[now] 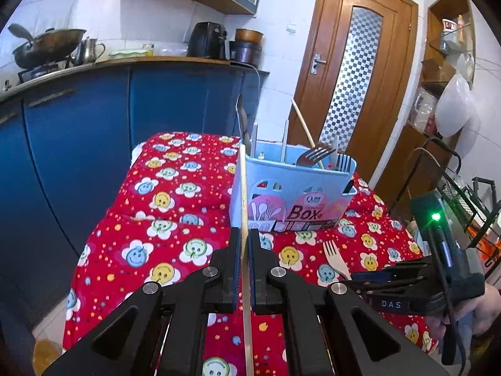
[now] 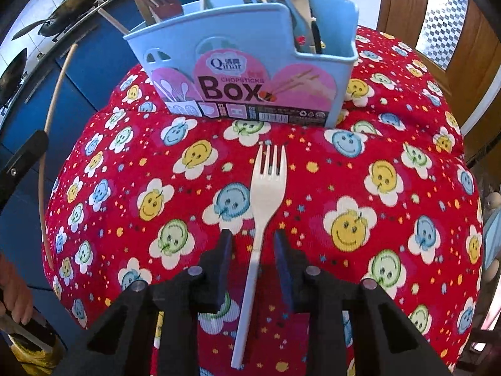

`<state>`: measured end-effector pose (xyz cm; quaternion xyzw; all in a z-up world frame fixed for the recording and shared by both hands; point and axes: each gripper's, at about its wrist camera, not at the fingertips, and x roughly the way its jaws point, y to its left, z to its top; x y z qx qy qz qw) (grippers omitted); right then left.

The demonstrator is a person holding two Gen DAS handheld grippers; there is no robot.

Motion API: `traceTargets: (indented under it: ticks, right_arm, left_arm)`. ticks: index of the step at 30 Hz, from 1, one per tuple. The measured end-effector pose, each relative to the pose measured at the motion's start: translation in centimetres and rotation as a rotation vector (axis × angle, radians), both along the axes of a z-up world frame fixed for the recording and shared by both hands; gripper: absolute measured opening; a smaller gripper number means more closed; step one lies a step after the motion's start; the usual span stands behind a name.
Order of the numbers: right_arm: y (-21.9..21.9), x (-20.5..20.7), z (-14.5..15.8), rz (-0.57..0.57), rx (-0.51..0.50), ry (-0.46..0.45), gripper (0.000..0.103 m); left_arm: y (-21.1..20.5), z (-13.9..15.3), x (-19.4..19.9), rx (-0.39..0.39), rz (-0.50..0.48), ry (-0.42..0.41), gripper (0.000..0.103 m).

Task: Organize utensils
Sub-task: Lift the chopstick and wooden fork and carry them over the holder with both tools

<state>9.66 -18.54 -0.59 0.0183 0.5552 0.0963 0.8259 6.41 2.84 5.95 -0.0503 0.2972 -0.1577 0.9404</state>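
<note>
My left gripper [image 1: 245,235] is shut on a thin wooden chopstick [image 1: 243,188] that sticks up and forward toward the left end of the light blue utensil box [image 1: 300,185]. That box [image 2: 244,72] holds several forks, spoons and sticks. A pale plastic fork [image 2: 267,188] lies on the red flowered cloth [image 2: 375,188] in front of the box, tines toward it. My right gripper [image 2: 253,238] points down over the fork's handle. Its fingers stand on either side of the handle with gaps, not pressing it. The chopstick [image 2: 51,119] also shows at the left of the right wrist view.
Blue kitchen cabinets [image 1: 78,144] with a counter, a wok [image 1: 47,47] and a kettle stand left of and behind the table. A wooden door [image 1: 350,87] is behind the box. A black wire rack [image 1: 463,194] stands at the right, by the table's edge.
</note>
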Motion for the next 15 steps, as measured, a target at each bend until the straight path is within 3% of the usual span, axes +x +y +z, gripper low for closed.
traceTargets:
  ticks: [4, 6, 9, 15]
  right_arm:
    - [-0.2, 0.7, 0.0, -0.017, 0.009, 0.029, 0.026]
    - [-0.1, 0.6, -0.1, -0.02, -0.02, 0.023, 0.012]
    - [-0.6, 0.4, -0.2, -0.025, -0.015, 0.007, 0.008]
    - [-2.5, -1.2, 0.7, -0.068, 0.12, -0.082, 0.008]
  left_arm:
    - [-0.1, 0.8, 0.3, -0.025, -0.01, -0.032, 0.004]
    - [-0.3, 1.4, 0.4, -0.039, -0.016, -0.059, 0.004]
    - [-0.6, 2.4, 0.6, -0.058, -0.022, -0.102, 0.004]
    - [-1.8, 4.4, 1.7, -0.07, -0.03, -0.171, 0.004]
